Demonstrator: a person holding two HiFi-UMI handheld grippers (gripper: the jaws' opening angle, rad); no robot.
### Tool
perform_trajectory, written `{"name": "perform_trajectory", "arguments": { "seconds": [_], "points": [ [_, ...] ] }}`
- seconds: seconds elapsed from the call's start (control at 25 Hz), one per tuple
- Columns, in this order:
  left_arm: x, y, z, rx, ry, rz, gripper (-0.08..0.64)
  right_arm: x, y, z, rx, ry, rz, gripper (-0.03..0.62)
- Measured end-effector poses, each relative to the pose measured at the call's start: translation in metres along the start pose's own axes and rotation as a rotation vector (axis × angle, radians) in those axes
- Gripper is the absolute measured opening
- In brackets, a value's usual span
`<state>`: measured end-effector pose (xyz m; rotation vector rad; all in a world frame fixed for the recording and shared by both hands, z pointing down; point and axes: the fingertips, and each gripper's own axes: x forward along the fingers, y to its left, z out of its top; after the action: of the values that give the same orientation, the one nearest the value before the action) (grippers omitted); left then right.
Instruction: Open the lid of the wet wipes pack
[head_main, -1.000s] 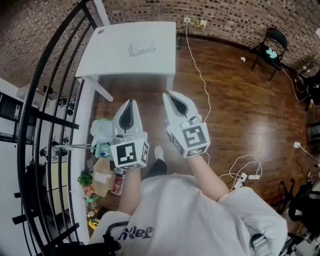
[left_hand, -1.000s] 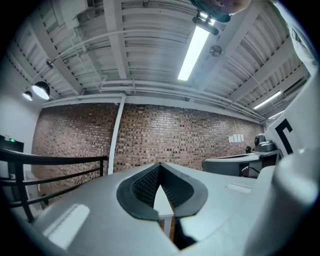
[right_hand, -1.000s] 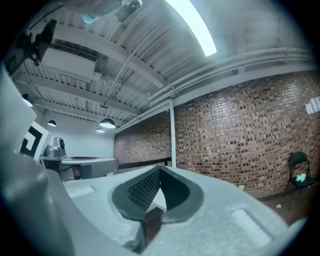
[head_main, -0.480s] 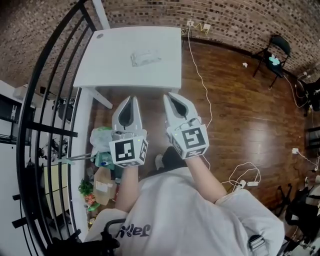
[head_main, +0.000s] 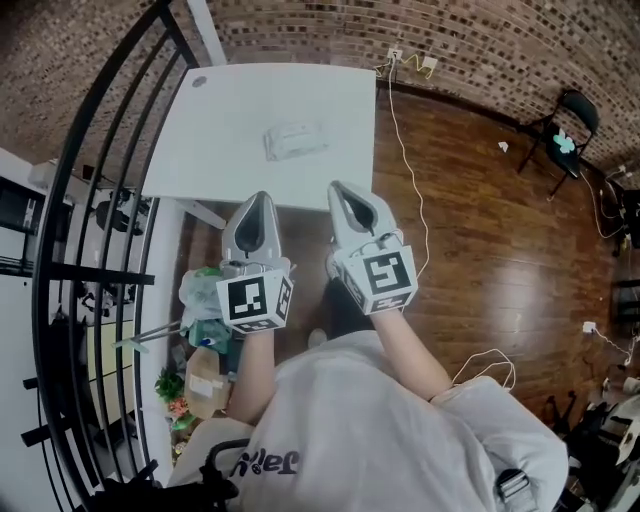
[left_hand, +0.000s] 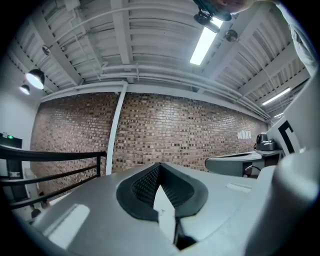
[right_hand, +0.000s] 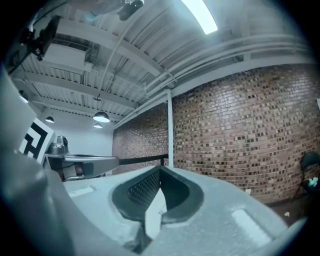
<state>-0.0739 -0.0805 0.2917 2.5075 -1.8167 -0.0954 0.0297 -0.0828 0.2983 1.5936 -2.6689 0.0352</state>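
Observation:
The wet wipes pack (head_main: 295, 140), a pale flat packet, lies near the middle of the white table (head_main: 215, 160) in the head view. My left gripper (head_main: 262, 197) and right gripper (head_main: 336, 187) hover side by side at the table's near edge, both pointing level toward the brick wall. Each has its jaws shut with nothing between them. In the left gripper view the left gripper (left_hand: 159, 165) faces only wall and ceiling. The right gripper (right_hand: 160, 169) sees the same in the right gripper view. The pack is hidden in both gripper views.
A black metal railing (head_main: 95, 200) curves along the left. Bags and clutter (head_main: 200, 300) sit on the floor under the left gripper. A white cable (head_main: 405, 150) trails over the wooden floor right of the table, and a black chair (head_main: 570, 125) stands far right.
Both grippers and the person have moved forward toward the table; the table and wipes pack now sit closer and lower in the head view. Jaws stayed shut.

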Motion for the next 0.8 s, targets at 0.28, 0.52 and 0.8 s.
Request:
{"name": "perform_trajectory", "arguments": {
  "seconds": [0.28, 0.52, 0.8],
  "points": [
    [0.093, 0.028, 0.005, 0.019, -0.001, 0.058, 0.015, 0.094, -0.074, 0.005, 0.046, 0.002, 0.011, -0.012],
    [0.153, 0.049, 0.017, 0.060, -0.005, 0.095, 0.015, 0.160, -0.088, 0.018, 0.043, -0.014, 0.097, -0.012],
    [0.217, 0.073, 0.000, 0.047, 0.040, 0.160, 0.015, 0.211, -0.114, 0.016, 0.020, -0.001, 0.162, -0.012]
  ]
}}
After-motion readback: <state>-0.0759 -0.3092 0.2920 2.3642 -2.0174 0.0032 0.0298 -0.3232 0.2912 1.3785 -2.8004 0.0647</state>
